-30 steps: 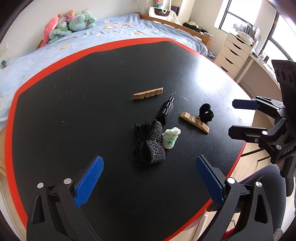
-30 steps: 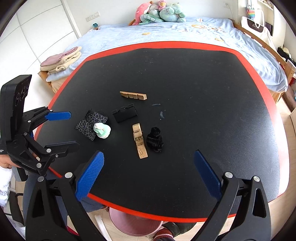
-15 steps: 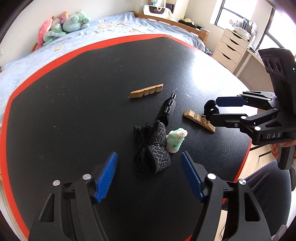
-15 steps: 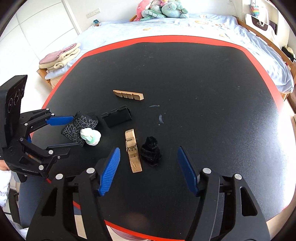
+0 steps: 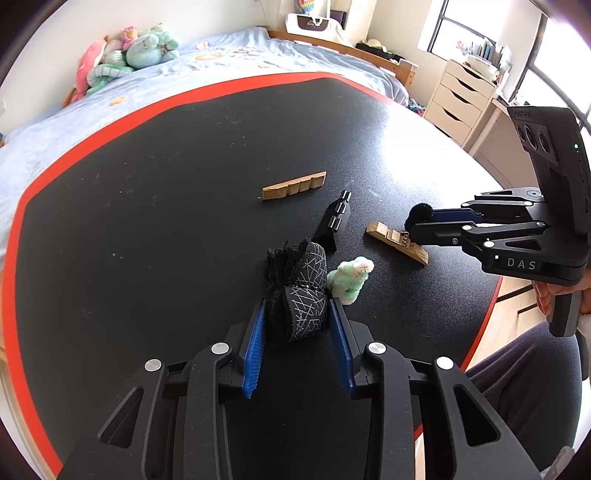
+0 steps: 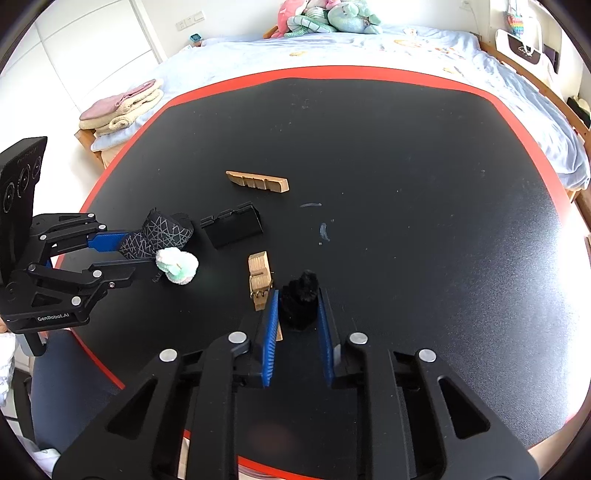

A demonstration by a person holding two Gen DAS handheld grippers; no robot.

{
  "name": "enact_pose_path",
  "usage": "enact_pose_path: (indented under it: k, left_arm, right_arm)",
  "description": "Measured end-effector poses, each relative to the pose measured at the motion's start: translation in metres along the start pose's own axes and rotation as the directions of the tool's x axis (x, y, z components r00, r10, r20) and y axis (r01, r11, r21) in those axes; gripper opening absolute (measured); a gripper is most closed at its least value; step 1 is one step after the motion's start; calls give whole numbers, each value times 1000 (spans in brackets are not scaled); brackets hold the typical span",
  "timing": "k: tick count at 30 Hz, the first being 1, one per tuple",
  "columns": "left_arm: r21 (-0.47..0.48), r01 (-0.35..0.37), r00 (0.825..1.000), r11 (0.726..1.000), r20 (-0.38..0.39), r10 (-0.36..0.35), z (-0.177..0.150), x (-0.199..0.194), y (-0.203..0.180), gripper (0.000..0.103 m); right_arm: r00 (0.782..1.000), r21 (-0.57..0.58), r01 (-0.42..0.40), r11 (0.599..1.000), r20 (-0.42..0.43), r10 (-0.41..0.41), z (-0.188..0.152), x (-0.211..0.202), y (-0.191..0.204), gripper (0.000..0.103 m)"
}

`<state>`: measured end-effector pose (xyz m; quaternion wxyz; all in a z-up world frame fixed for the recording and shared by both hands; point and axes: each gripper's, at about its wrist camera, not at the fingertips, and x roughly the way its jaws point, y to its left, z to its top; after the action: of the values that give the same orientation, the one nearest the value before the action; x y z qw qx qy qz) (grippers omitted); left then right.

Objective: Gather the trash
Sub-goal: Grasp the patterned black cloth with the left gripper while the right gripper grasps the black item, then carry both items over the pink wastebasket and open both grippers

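On the black table [image 5: 147, 206] with its red edge, the left gripper [image 5: 297, 321] has its blue pads pressed against both sides of a black patterned cloth roll [image 5: 301, 295], clenched on it near the table's near edge. A green-white tuft [image 5: 349, 278] lies touching the roll on its right. The right gripper [image 6: 297, 306] is clamped on a black fuzzy ball [image 6: 301, 299], just right of a wooden clip [image 6: 260, 282]. A black box [image 6: 232, 229] lies between roll and clip, farther back. A notched wooden strip [image 6: 258, 181] lies farther still, apart from the rest. Beyond the table is a bed [image 6: 369, 48] with plush toys [image 6: 325, 14].
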<state>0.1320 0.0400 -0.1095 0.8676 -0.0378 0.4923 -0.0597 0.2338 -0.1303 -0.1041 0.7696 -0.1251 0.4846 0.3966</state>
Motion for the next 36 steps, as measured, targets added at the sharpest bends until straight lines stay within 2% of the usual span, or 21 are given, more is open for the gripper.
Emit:
enact_pose_path:
  k: [8, 17, 36]
  left_arm:
    - [-11, -11, 1000, 1000, 14, 11, 1, -7, 2, 29]
    - [-7, -22, 999, 1000, 37, 22, 0, -31, -8, 29]
    - [52, 40, 995, 998, 90, -44, -33, -90, -63, 29]
  right_arm:
    - [1000, -1, 14, 1000, 24, -14, -2, -9, -1, 15]
    - [998, 1, 16, 1000, 61, -16, -11, -39, 5, 15]
    - [993, -33, 39, 999, 109, -35, -72, -126, 53, 15]
